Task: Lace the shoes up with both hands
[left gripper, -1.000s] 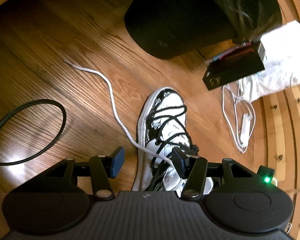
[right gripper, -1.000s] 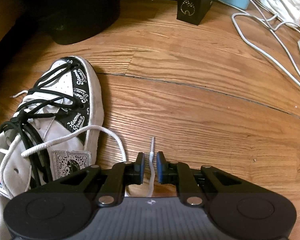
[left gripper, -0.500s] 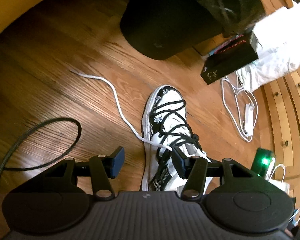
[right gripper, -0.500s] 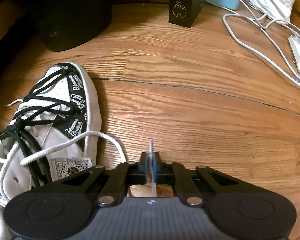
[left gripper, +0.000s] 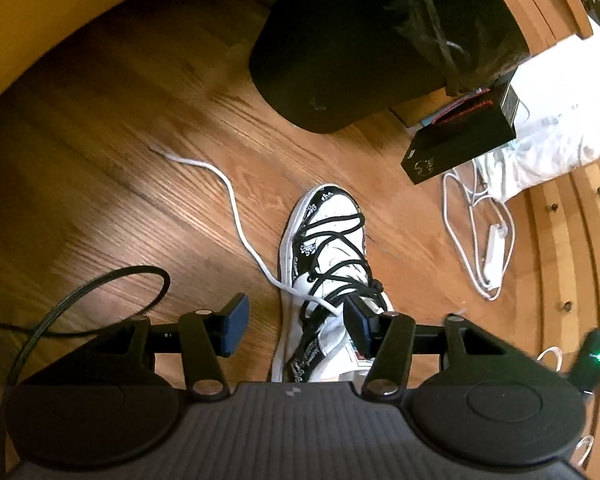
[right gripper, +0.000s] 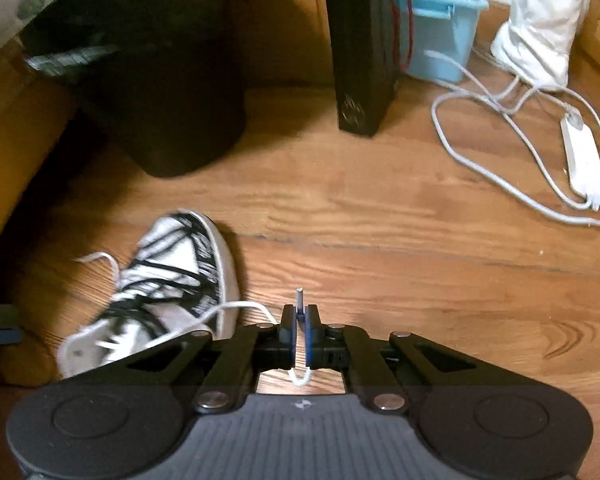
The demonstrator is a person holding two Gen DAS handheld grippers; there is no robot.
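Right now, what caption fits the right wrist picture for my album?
Right tongs pinch the white lace's tip above the wooden floor, beside the black-and-white shoe.

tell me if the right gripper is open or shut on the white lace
Shut on it: the right gripper pinches the white shoelace, whose tip sticks out above the pads while the rest trails to the black-and-white sneaker.

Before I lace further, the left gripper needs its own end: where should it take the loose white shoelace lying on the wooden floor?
Grip the loose white shoelace just behind its stiff tip, coming straight down from above. That end lies flat on bare wooden floor, well clear of the black-and-white sneaker, and the open left gripper probably spans it.
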